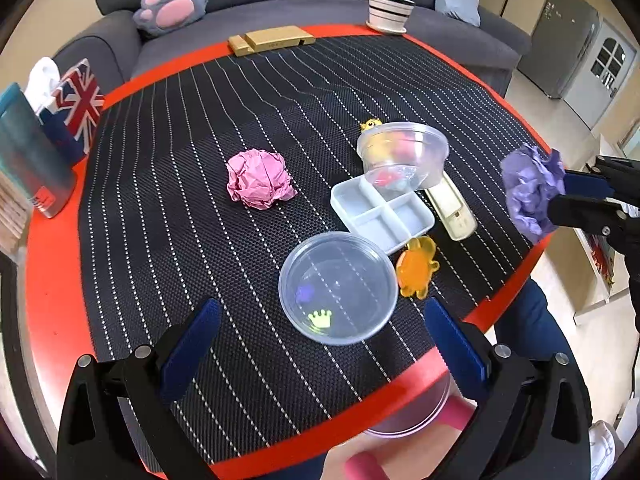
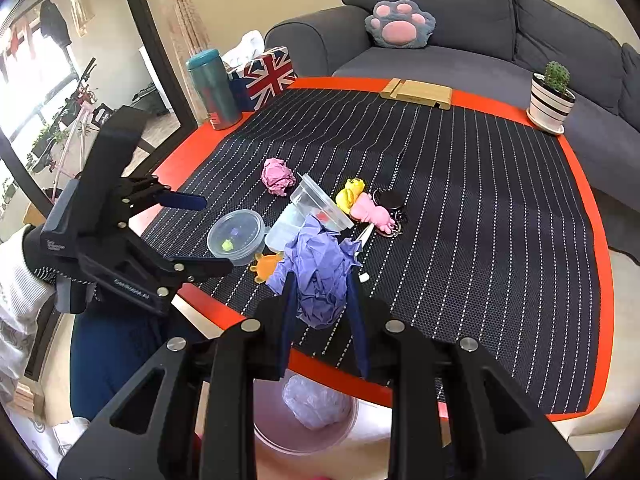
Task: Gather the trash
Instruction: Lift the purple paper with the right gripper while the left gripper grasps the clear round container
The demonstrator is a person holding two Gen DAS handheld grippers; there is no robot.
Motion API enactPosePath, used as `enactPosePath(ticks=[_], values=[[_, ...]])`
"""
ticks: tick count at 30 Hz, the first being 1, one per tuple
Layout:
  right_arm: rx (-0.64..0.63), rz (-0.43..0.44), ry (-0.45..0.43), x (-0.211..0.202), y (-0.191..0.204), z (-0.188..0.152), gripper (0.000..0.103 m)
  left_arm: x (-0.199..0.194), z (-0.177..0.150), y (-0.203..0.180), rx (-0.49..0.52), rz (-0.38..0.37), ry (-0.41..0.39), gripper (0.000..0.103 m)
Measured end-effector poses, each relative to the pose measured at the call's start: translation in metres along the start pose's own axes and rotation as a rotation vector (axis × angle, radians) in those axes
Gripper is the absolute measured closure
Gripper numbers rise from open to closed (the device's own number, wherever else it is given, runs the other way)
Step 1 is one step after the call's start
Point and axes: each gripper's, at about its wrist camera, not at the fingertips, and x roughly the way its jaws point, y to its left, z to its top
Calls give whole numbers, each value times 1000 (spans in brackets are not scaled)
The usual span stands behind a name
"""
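Right wrist view shows our right gripper (image 2: 322, 300) clenched on the purple paper wad (image 2: 320, 276), held above the desk (image 2: 480, 240) edge; we should carry it over the pink bin (image 2: 304, 436) below before letting go. That bin already holds a pale wad; our left gripper (image 1: 320, 344) hangs released, and the pink paper ball (image 1: 258, 179) waits on the desk.

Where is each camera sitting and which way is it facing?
Left wrist: on the open left gripper, facing across the red-rimmed table toward the grey sofa; the right gripper shows.
Right wrist: on the right gripper, shut on the crumpled purple paper ball above the pink bin; the left gripper shows.
Shared: the crumpled pink paper ball.
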Motion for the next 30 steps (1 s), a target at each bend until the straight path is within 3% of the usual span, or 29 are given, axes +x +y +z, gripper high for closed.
enactPosePath(ticks=[6, 8, 10, 14, 18, 30], values=[[6, -3, 6, 2, -2, -2, 78, 9, 3, 3, -14, -13, 9, 6], [7, -3, 7, 2, -3, -3, 78, 11, 4, 4, -21, -28, 13, 13], [8, -4, 8, 3, -4, -3, 78, 14, 4, 3, -18, -37, 25, 26], [11, -3, 8, 3, -4, -4, 78, 16, 4, 1, -16, -47, 24, 29], [13, -2, 8, 4, -5, -5, 78, 16, 3, 1, -13, -47, 16, 43], [20, -10, -9, 1, -5, -8, 78, -11, -5, 2, -24, -15, -78, 43]])
